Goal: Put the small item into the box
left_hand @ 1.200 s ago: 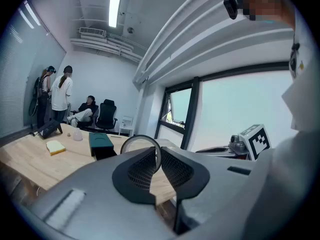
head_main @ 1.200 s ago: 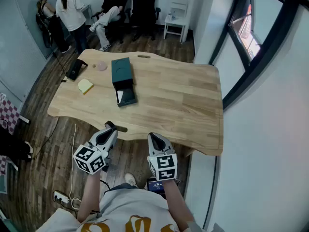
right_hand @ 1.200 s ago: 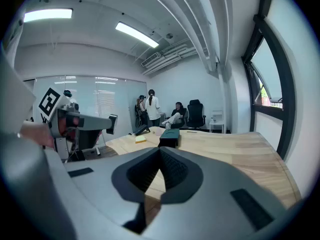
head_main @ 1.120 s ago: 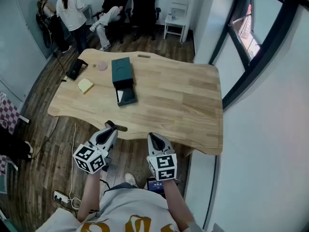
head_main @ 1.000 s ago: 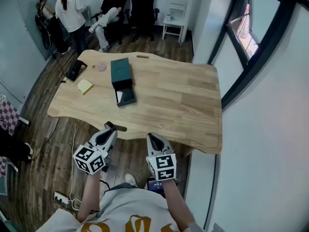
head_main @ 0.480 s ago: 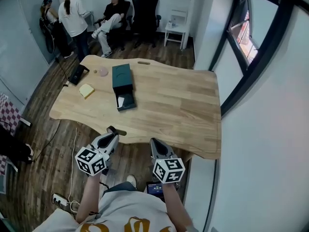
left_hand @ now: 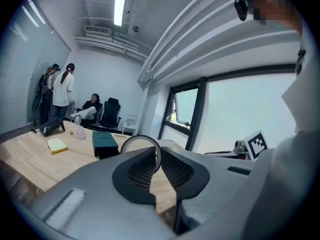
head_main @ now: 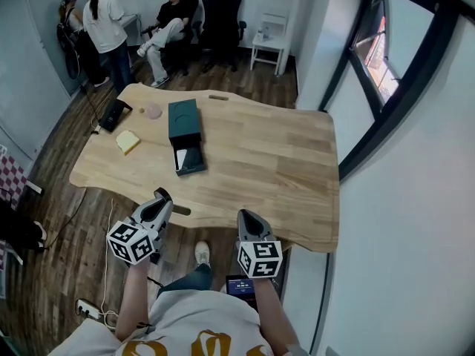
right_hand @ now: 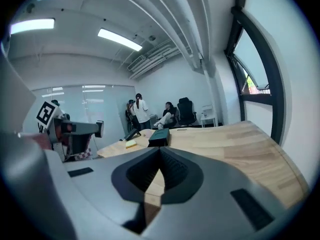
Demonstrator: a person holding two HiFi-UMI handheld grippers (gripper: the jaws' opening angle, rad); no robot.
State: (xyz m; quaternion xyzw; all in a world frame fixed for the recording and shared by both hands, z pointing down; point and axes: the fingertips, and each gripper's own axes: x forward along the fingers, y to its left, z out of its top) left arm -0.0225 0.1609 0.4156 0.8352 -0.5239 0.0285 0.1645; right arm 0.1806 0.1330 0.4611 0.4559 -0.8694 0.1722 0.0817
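Clamping ribbed jaws, left gripper holds thin ring.

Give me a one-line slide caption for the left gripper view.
View along the left gripper, shut on a thin ring; wooden table, dark green box and yellow pad beyond.
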